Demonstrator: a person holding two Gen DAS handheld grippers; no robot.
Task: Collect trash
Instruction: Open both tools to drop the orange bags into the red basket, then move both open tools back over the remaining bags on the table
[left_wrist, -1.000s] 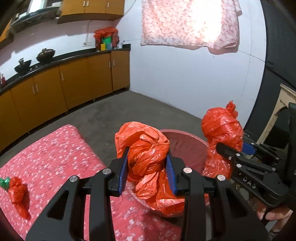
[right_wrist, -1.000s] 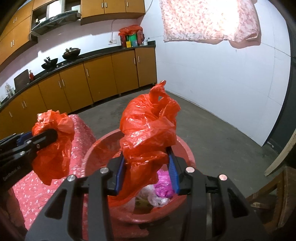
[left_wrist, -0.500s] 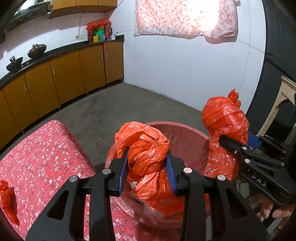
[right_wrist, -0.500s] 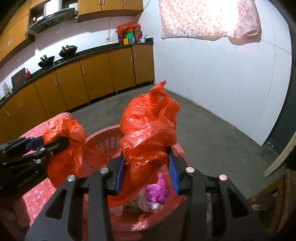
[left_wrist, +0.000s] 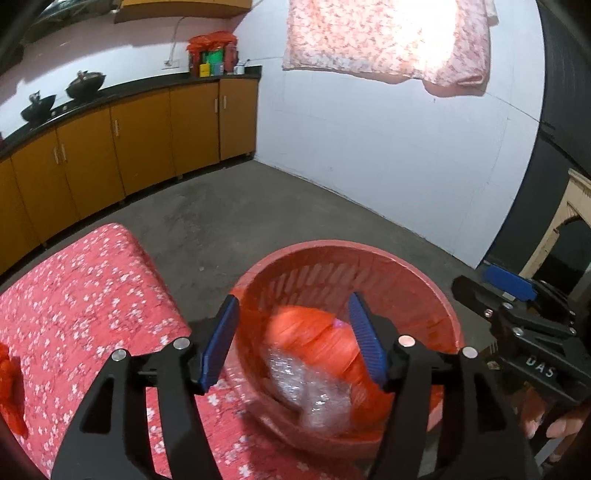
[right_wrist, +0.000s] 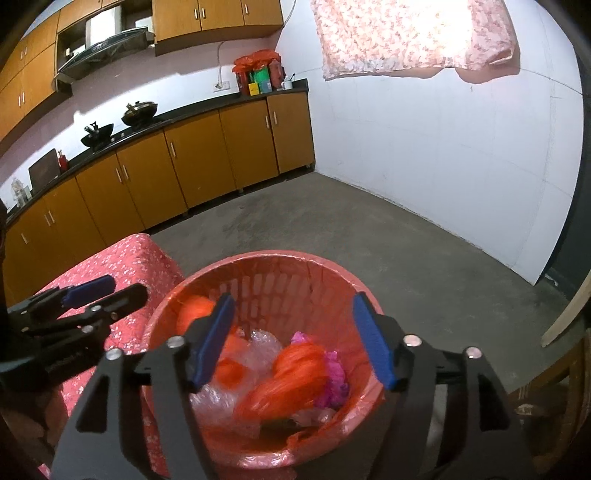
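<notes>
A red plastic bin (left_wrist: 351, 253) (right_wrist: 277, 256) lined with a red bag stands on the floor beside the table. My left gripper (left_wrist: 291, 341) hovers over its near rim, jaws opening, with nothing between the blue pads. Below it an orange trash bag (left_wrist: 321, 343) lies blurred inside the bin, on clear crinkled plastic. My right gripper (right_wrist: 293, 339) hangs over the bin too, jaws opening and empty. Under it lie an orange bag (right_wrist: 295, 373), another orange bag (right_wrist: 195, 310) and pink scraps. Each gripper shows in the other's view: the right gripper (left_wrist: 484, 286) and the left gripper (right_wrist: 114, 291).
A table under a red flowered cloth (left_wrist: 74, 295) sits left of the bin, with one more orange bag (left_wrist: 7, 380) at its left edge. Orange kitchen cabinets (right_wrist: 184, 166) line the back. A wooden chair (right_wrist: 554, 387) stands at right. Grey floor lies beyond the bin.
Both grippers have opened and let go of their orange bags, which have dropped into the bin. The left gripper has sunk a little toward the bin.
</notes>
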